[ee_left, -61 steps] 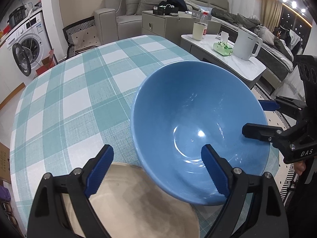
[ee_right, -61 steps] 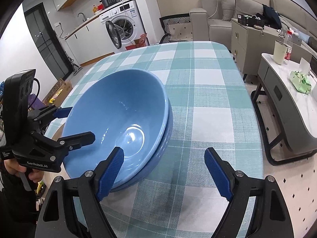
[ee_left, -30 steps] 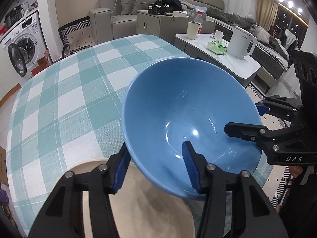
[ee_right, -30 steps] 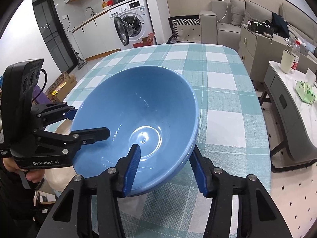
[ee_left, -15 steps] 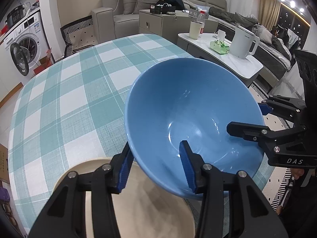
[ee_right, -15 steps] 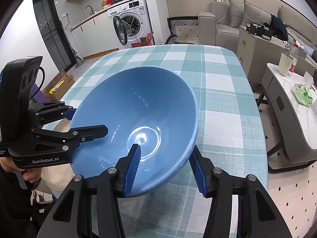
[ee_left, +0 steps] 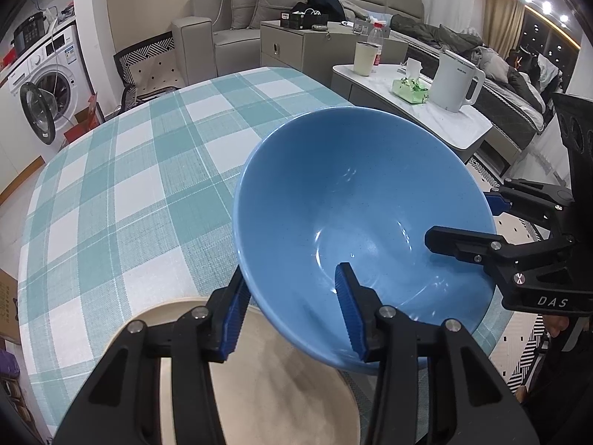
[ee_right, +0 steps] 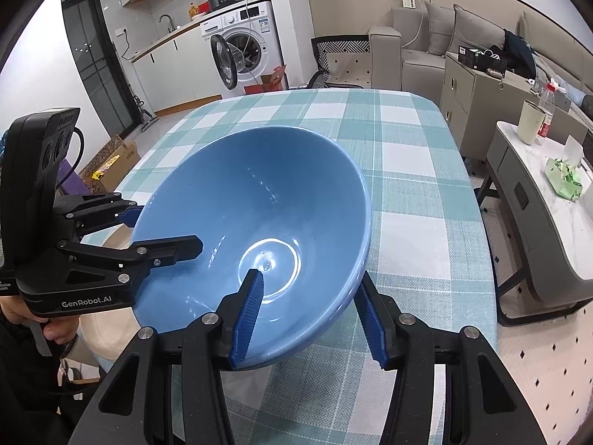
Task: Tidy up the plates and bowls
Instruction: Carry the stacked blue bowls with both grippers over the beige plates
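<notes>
A large blue bowl is held tilted over the teal checked table. My left gripper is shut on the bowl's near wall, one pad inside and one outside. My right gripper clamps the opposite side of the rim. In the right wrist view the same bowl sits between the right gripper pads, and the left gripper bites its left rim. A beige plate lies on the table under the bowl's left side; a strip of that plate shows below the left gripper.
The table ends at a rounded edge on the right. Past it stands a white side table with a kettle, a cup and a tissue pack. A sofa and a cabinet are behind; a washing machine and a cardboard box stand far left.
Two seconds ago both grippers stood open around the bowl; each then closed onto its wall. Over the last half second nothing has visibly moved.
</notes>
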### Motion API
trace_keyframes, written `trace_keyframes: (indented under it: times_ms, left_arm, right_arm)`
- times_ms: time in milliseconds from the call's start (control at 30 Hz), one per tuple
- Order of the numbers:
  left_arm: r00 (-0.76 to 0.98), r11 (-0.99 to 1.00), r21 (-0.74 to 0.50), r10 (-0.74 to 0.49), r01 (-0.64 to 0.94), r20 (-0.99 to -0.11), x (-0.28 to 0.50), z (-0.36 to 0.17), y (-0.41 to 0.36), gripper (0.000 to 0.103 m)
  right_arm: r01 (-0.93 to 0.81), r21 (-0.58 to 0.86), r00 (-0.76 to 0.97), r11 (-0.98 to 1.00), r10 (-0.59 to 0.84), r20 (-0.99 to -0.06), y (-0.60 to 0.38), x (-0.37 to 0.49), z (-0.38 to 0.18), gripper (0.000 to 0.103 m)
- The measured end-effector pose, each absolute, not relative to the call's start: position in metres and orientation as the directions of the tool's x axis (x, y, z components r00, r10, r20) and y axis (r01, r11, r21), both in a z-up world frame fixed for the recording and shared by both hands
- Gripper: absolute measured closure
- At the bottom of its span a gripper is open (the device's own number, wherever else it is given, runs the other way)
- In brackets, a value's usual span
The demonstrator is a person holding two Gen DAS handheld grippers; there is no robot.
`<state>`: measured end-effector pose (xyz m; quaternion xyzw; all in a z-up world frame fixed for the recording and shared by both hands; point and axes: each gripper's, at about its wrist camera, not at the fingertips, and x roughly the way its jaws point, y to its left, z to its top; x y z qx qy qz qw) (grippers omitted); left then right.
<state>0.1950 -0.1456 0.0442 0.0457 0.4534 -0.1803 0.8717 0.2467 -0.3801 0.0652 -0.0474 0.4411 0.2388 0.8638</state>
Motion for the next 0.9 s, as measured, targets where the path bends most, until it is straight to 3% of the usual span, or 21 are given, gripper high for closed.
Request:
trace_keyframes:
  times_ms: [900]
  left_arm:
    - [0.587,0.932,-0.088,-0.292,0.351,-0.755,0.181,0.076,-0.136,0.058]
  right_arm:
    - [-0.457,0.115,0.577,0.882,0.392,-0.717,-0.376,0.222,0.103,0.051]
